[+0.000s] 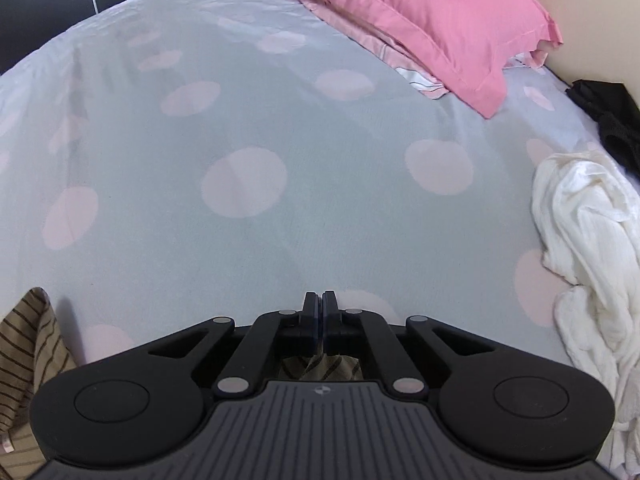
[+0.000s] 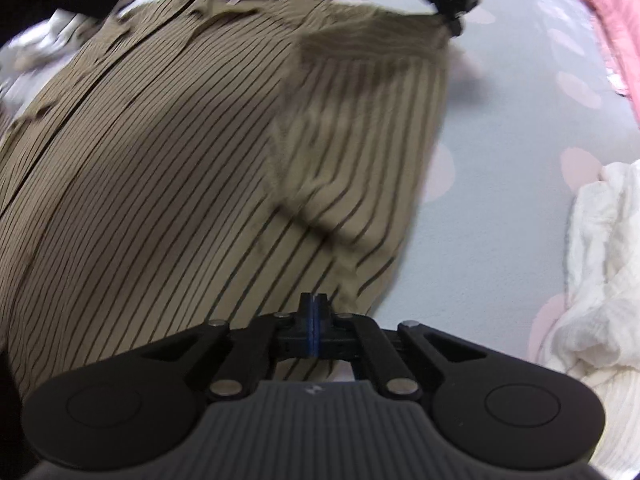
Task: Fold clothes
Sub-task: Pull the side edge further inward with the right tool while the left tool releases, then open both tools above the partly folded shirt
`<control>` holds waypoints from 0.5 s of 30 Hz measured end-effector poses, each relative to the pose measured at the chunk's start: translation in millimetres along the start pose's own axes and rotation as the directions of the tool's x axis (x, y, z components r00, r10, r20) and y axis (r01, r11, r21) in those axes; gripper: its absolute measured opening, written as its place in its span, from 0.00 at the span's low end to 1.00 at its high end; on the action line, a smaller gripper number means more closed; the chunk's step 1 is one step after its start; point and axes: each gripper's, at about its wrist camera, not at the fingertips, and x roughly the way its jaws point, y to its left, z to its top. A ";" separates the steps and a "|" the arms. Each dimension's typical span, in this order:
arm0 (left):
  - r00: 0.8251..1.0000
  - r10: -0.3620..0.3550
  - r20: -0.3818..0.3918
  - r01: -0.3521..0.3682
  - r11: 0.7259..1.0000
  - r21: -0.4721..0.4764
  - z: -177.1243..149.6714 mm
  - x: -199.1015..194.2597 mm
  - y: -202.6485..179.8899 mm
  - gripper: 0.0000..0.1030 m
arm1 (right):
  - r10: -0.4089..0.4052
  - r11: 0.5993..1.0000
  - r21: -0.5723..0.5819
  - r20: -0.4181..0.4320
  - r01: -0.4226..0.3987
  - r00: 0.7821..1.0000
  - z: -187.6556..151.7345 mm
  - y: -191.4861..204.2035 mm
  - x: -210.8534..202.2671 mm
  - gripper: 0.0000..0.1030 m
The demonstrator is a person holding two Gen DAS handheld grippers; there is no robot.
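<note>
The striped shirt (image 2: 160,168), tan with thin dark lines, hangs spread above the dotted bedsheet (image 1: 280,128), stretched between the two grippers, so it is off the bed across most of its width. It looks light, thin and limp: it drapes and creases freely, will sag wherever it is not pinched, and is best taken at an edge or corner, as hems give the firmest purchase. At the left, the left gripper (image 1: 320,305) has its fingers closed tight, with striped cloth showing just beneath the jaws, so it seems to pinch an edge. The right gripper (image 2: 315,307) is likewise closed flat at the shirt's near edge, apparently clamping it. Farther right a crumpled white garment (image 1: 588,248) lies on the sheet, with a pink pillow (image 1: 420,20) beyond.
</note>
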 end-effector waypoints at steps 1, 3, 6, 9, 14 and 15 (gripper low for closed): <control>1.000 0.015 -0.001 -0.015 1.000 -0.008 0.0 -0.6 2.8 0.01 | -0.005 1.000 -0.012 -0.008 0.005 1.000 -1.4 1.7 0.3 0.04; 0.999 0.045 -0.003 -0.045 0.999 -0.020 -0.5 -4.6 10.4 0.15 | -0.013 1.000 -0.010 0.000 0.013 1.000 -3.3 0.7 -3.3 0.06; 0.999 0.042 0.019 -0.042 0.999 -0.019 -5.6 -20.2 26.0 0.35 | -0.023 1.000 0.006 0.022 0.023 1.000 -3.1 -1.1 -9.1 0.09; 0.999 0.030 0.012 -0.030 1.000 0.008 -12.1 -36.4 37.1 0.37 | -0.032 0.999 0.012 0.035 0.032 0.999 -2.0 -0.5 -12.6 0.20; 0.999 -0.005 -0.047 0.007 0.999 0.043 -34.1 -53.7 51.7 0.46 | -0.048 0.999 0.022 0.056 0.047 0.997 -0.1 0.5 -18.3 0.27; 0.998 -0.008 -0.061 0.011 0.999 0.049 -39.6 -54.2 53.9 0.46 | -0.051 0.998 0.024 0.053 0.050 0.997 0.7 1.6 -16.8 0.27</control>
